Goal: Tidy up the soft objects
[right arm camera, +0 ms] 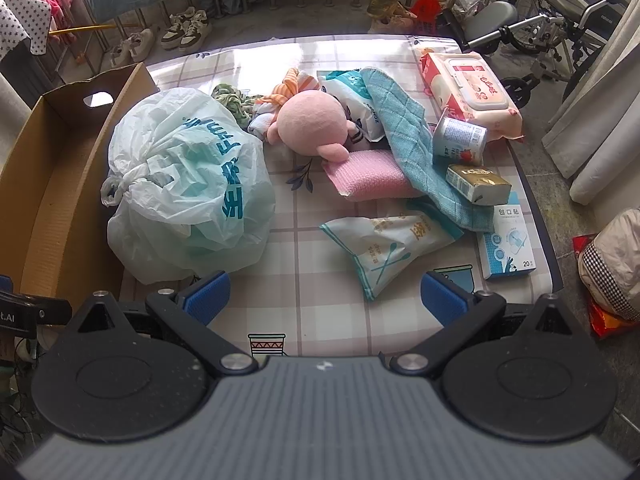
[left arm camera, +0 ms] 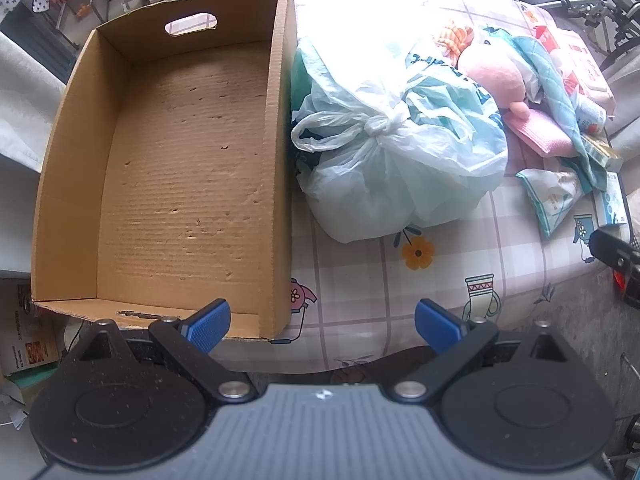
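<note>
An empty cardboard box point(left arm camera: 180, 168) stands on the left of the checked tablecloth point(left arm camera: 360, 280). Beside it lies a knotted white plastic bag point(left arm camera: 400, 152) point(right arm camera: 188, 184). Behind the bag sit a pink plush toy point(right arm camera: 312, 124) point(left arm camera: 492, 76), a teal cloth point(right arm camera: 404, 128), a pink sponge-like pad point(right arm camera: 372, 176) and rolled socks point(right arm camera: 264, 116). My left gripper point(left arm camera: 322, 322) hangs open over the table's near edge by the box corner. My right gripper point(right arm camera: 325, 294) is open too, above the near edge and apart from the bag and a flat white packet point(right arm camera: 384, 240).
A wet-wipe pack point(right arm camera: 472, 88), a can point(right arm camera: 460, 136), a small gold carton point(right arm camera: 478, 182) and a plaster box point(right arm camera: 508, 240) line the table's right side. Shoes point(right arm camera: 186, 28) and a wheelchair point(right arm camera: 532, 20) stand on the floor beyond. The other gripper's body point(left arm camera: 618, 264) pokes in at right.
</note>
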Motion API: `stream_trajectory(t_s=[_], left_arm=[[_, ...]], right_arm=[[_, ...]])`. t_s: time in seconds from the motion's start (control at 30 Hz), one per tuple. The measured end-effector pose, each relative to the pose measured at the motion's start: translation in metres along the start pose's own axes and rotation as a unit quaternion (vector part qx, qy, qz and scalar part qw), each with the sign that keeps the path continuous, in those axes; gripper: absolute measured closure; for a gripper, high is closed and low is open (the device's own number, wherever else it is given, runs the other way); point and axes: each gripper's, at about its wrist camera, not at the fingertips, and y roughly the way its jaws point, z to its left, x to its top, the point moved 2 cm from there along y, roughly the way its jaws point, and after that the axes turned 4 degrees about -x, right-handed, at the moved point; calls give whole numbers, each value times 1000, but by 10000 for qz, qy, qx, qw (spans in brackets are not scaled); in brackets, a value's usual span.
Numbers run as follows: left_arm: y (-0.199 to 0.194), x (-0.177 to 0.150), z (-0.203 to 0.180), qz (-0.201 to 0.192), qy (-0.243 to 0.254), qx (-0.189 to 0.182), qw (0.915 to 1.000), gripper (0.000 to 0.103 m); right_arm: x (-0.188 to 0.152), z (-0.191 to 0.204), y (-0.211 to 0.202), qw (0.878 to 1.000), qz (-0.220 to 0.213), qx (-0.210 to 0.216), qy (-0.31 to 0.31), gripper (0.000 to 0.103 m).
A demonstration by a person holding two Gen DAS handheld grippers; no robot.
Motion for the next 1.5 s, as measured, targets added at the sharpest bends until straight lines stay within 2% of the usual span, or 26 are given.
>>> stream_trajectory(t_s=[1.17,1.33,1.5], left_arm=[[7,3,1,43,67,-8,10000,4],[3,3,-6,-208,156,-12,9997,4],[-4,6,-31,-579,404,-110,9974,4]], right_arm=[[2,-1,4,10000,-42,-20,61,1],[0,-13,0,9997,-190,81,87,1],[-1,-47,-4,9992,-355,147,106,1]])
